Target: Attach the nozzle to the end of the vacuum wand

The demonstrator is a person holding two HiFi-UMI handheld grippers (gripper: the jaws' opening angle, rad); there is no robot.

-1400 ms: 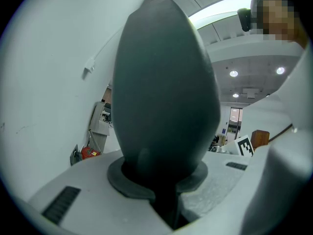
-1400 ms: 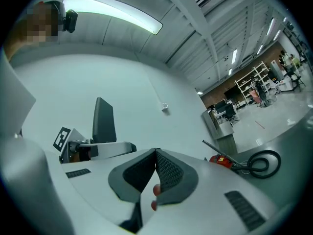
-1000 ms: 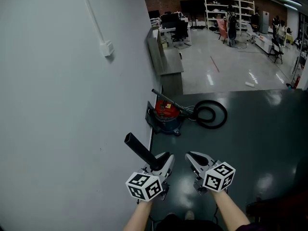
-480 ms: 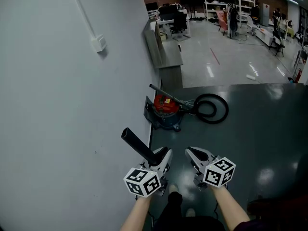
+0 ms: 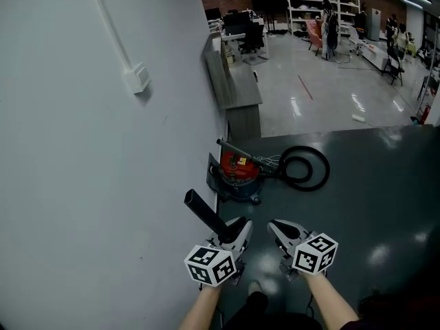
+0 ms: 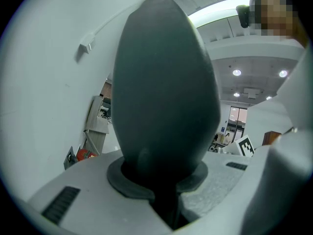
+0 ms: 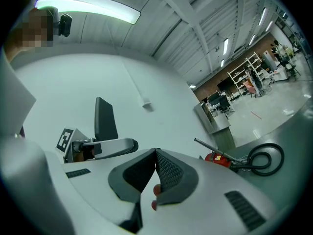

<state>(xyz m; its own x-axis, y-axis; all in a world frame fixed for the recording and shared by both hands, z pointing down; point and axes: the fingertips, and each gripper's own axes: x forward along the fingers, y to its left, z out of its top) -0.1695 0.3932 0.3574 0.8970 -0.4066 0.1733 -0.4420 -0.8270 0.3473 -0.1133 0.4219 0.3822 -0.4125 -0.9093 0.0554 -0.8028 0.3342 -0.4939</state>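
- Left gripper (image 5: 232,231): jaws pinching black nozzle (image 5: 204,215), well short of red vacuum (image 5: 239,172).
- Right gripper (image 5: 280,231): jaws pressed together, empty.
- Steady wand (image 5: 237,150) atop vacuum; align nozzle squarely with its end.

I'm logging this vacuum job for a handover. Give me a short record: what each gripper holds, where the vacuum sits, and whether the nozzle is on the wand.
Left: left gripper shut on the black nozzle, which slants up toward the wall
Right: right gripper shut, nothing between its jaws
Vacuum: red vacuum on the dark floor by the wall, ahead of both grippers
Wand: wand lies across the vacuum, apart from the nozzle
Hose: hose coiled to the vacuum's right
Nozzle attached: not yet
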